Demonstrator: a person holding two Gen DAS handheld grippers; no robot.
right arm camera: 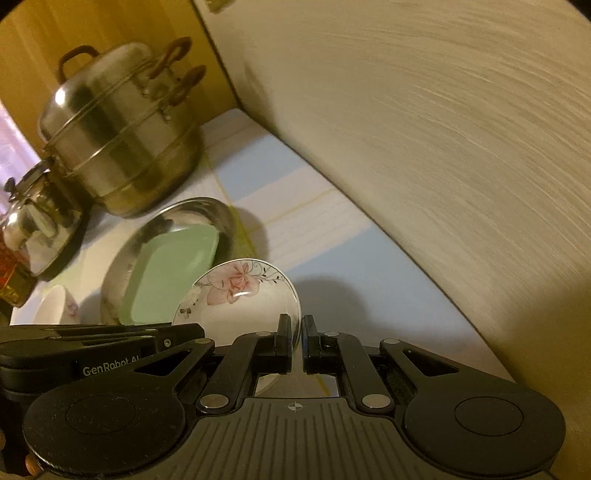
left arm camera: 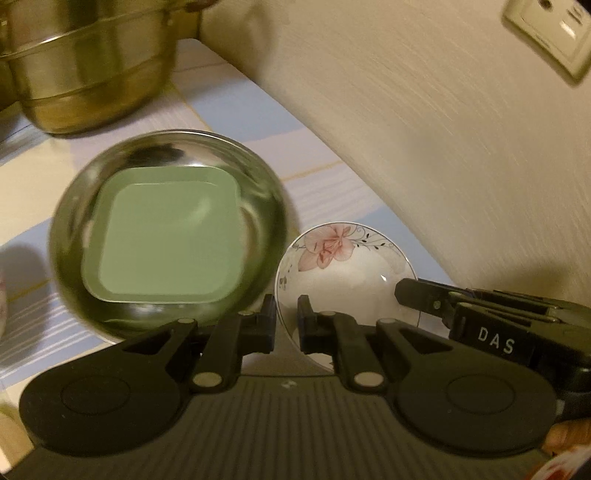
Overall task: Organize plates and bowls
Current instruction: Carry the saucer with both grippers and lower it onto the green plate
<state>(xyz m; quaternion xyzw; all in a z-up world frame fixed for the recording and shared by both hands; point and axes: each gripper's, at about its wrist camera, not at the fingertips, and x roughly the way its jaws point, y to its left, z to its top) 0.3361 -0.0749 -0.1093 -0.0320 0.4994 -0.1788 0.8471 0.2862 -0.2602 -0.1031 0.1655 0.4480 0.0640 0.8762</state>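
Gripping the floral plate [left arm camera: 347,273] with both grippers at once. In the left wrist view, left gripper [left arm camera: 287,319] sitting at 6 o'clock, fingers narrow, straddling the plate's near-left rim, one pad outside and one inside the dish. Right gripper [left arm camera: 424,295] reaching in from 3 o'clock, tip lying at the plate's right rim.

In the right wrist view, right gripper [right arm camera: 296,334] closing narrow on the floral plate [right arm camera: 236,299], its right edge slotted between the two pads, plate tilted up toward the camera. Left gripper [right arm camera: 173,338] entering from 9 o'clock, touching the plate's lower-left rim.

Resting at 10 o'clock from the plate: a steel bowl [left arm camera: 74,229] with a green square dish [left arm camera: 166,243] nested inside, just beside the plate. Standing farther off at 11 o'clock: a stacked steel steamer pot [right arm camera: 122,147], with a kettle [right arm camera: 33,218] at its left. Peeking in at 9 o'clock: a white bowl [right arm camera: 55,306]. Lying under everything: a striped tablecloth [left arm camera: 321,177], with a beige wall [left arm camera: 443,129] at 2 o'clock and a wall socket [left arm camera: 550,33] at the top right.
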